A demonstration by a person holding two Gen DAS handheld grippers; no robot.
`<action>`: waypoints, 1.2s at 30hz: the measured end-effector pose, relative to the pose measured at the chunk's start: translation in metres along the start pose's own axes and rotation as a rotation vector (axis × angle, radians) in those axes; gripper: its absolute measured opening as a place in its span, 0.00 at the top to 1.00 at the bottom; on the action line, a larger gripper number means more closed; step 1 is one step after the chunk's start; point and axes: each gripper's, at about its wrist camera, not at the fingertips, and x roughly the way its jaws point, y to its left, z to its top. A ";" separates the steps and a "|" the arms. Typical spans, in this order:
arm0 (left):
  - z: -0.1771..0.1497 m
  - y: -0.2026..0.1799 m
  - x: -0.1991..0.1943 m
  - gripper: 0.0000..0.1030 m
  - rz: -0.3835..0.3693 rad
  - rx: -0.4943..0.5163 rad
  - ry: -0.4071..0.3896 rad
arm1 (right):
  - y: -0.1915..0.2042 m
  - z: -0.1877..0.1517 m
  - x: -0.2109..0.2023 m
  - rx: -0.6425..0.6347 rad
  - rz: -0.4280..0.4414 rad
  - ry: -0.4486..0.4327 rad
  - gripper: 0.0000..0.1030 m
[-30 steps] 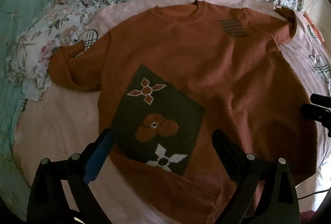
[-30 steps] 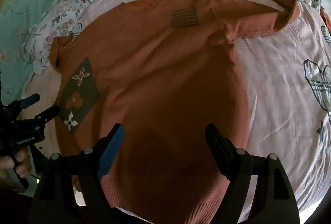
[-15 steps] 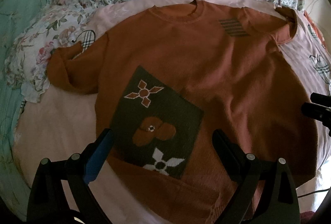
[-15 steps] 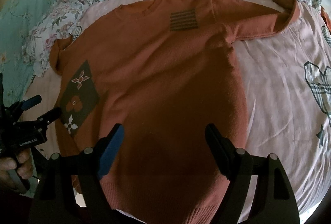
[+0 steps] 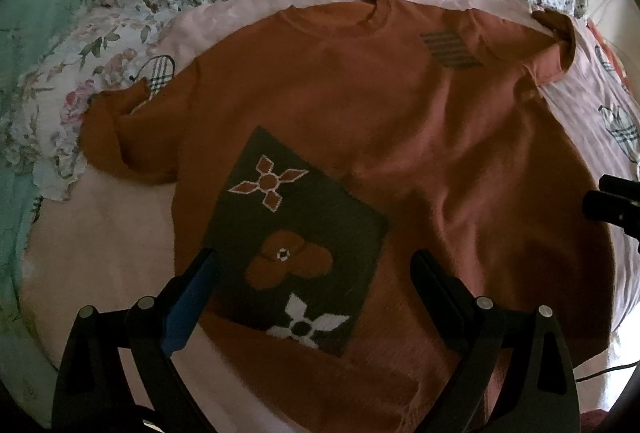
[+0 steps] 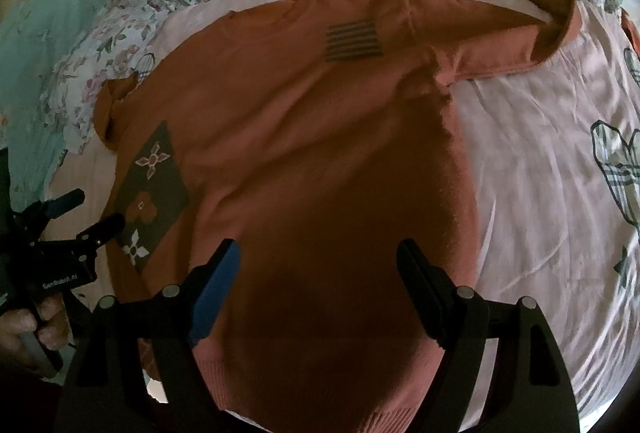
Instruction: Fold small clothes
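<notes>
Right wrist view: orange sweater [image 6: 320, 137] flat on pink sheet [image 6: 540, 173].

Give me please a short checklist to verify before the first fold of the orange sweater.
1. Sweater lies spread out, front up: ok.
2. Left gripper open, holding nothing: ok.
3. Right gripper open, holding nothing: ok.
4. Both sleeves lying flat: not ok; the left-side sleeve is bunched, and the right-side cuff is curled.
5. Hem straight: cannot tell, the fingers hide part.
6. Pink sheet has free room beside the sweater: ok.
</notes>
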 end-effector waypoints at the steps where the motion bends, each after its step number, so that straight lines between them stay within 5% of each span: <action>1: 0.001 0.000 0.002 0.07 -0.001 -0.001 0.002 | -0.002 0.001 0.000 0.006 0.007 0.002 0.21; 15: 0.030 0.009 0.030 0.07 -0.029 -0.080 0.058 | -0.062 0.048 -0.003 0.084 -0.030 -0.033 0.21; 36: 0.088 -0.028 0.090 0.07 -0.026 -0.141 0.152 | -0.345 0.288 -0.032 0.329 -0.322 -0.224 0.21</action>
